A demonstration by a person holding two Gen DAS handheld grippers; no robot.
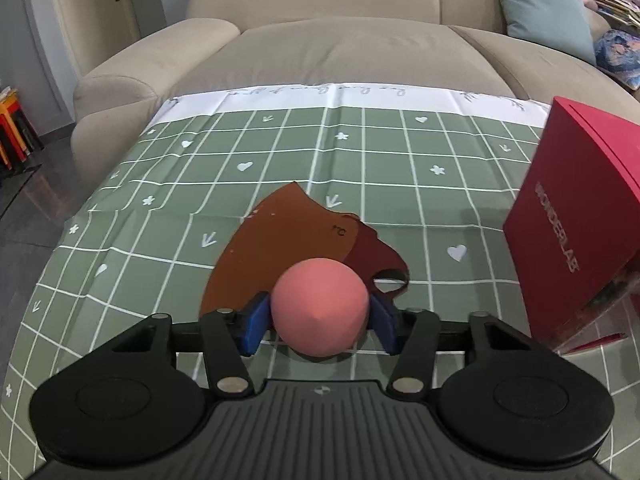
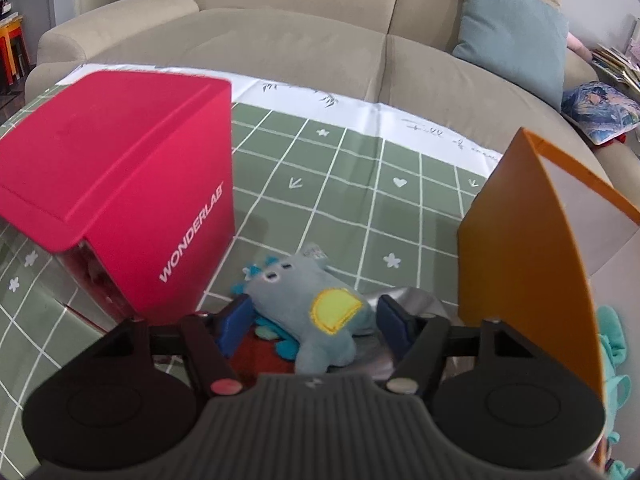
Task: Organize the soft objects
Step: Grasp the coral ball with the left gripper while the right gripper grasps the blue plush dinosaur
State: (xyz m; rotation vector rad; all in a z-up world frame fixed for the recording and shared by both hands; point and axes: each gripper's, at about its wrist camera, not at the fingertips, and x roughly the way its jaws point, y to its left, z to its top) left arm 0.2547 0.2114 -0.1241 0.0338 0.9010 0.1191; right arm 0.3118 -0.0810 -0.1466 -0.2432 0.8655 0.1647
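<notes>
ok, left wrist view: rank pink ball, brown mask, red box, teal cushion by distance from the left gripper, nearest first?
1. Pink ball: between the left gripper's fingers.
2. Brown mask: just beyond the ball, on the checked cloth.
3. Red WONDERLAB box: off to the right.
4. Teal cushion: far right, on the sofa.

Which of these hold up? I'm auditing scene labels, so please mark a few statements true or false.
1. A pink ball sits between the left gripper's fingers. True.
2. The ball lies on a blue cloth. False: it lies on a brown mask.
3. The red box reads WONDERLAB. True.
4. The right gripper's fingers flank a green toy. False: the plush is grey-blue with a yellow patch.
5. In the right wrist view, an orange box stands right of the plush. True.
</notes>
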